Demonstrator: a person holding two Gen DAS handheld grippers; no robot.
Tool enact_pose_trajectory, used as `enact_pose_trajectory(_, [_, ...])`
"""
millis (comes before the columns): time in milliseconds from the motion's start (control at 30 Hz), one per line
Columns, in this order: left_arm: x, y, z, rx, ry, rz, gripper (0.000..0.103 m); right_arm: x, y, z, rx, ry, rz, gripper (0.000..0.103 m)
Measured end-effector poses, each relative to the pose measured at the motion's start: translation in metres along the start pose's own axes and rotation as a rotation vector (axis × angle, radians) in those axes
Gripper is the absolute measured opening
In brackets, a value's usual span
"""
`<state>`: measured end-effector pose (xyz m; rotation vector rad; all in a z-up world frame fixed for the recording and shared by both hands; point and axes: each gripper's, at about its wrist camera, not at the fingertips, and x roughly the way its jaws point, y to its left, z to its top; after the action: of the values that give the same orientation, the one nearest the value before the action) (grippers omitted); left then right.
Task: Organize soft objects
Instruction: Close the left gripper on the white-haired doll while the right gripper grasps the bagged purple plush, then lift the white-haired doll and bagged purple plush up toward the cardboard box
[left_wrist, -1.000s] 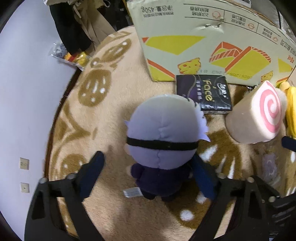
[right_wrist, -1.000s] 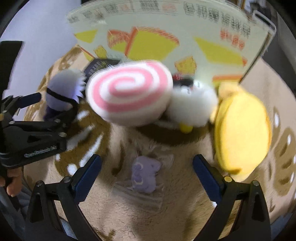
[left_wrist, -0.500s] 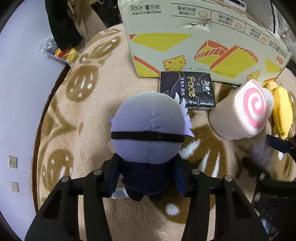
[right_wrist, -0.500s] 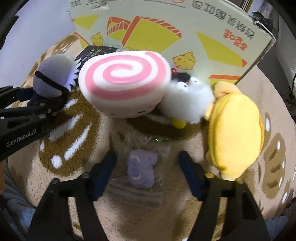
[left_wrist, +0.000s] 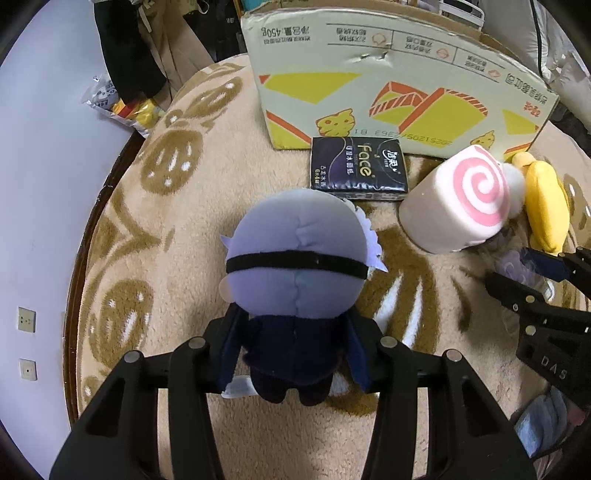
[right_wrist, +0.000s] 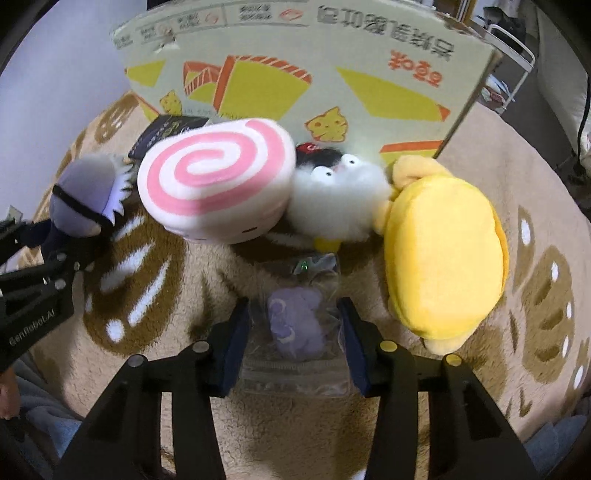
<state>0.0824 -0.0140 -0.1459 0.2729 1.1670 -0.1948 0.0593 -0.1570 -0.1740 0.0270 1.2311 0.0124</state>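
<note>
My left gripper (left_wrist: 293, 350) is shut on the dark body of a plush doll (left_wrist: 295, 254) with a pale lilac head and a black blindfold; the doll also shows in the right wrist view (right_wrist: 83, 199). My right gripper (right_wrist: 293, 328) is shut on a clear bag holding a small purple plush (right_wrist: 295, 325) on the rug. A pink-swirl roll cushion (right_wrist: 218, 181), a white fluffy big-eyed plush (right_wrist: 336, 199) and a yellow plush (right_wrist: 443, 254) lie in a row behind it. The roll cushion (left_wrist: 461, 199) also shows in the left wrist view.
A large cardboard box (left_wrist: 388, 85) printed with yellow cheese stands at the back of the round beige rug (left_wrist: 147, 221). A dark tissue pack (left_wrist: 360, 168) lies against it. A snack bag (left_wrist: 122, 107) lies on the pale floor at left.
Both grippers went from wide open to shut. The left closed on the doll's body. The right moved in over the bagged purple plush and closed on it.
</note>
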Motion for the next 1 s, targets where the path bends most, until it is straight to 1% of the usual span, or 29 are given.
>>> enact_pose_trajectory(300, [-0.009, 0.004, -0.001, -0.016, -0.028, 0.001, 0.048, -0.006, -0.006, 0.001, 0.038, -0.012, 0.027, 0.049])
enact_pose_trajectory(400, [-0.012, 0.005, -0.002, -0.02, -0.037, 0.004, 0.048, -0.012, -0.016, -0.003, 0.05, -0.028, 0.035, 0.049])
enact_pose_trajectory(600, [-0.018, 0.005, -0.003, -0.023, -0.049, 0.004, 0.048, -0.029, -0.023, 0.0, 0.092, -0.103, 0.069, 0.049])
enact_pose_trajectory(767, [-0.025, 0.003, -0.003, -0.014, -0.067, 0.014, 0.048, -0.044, -0.025, 0.003, 0.107, -0.136, 0.099, 0.049])
enact_pose_trajectory(933, [-0.034, 0.0, -0.002, 0.006, -0.1, 0.028, 0.048, -0.065, -0.034, 0.014, 0.122, -0.224, 0.122, 0.049])
enact_pose_trajectory(1000, [-0.038, -0.001, -0.001, 0.008, -0.118, 0.032, 0.048, -0.072, -0.031, 0.011, 0.128, -0.257, 0.128, 0.049])
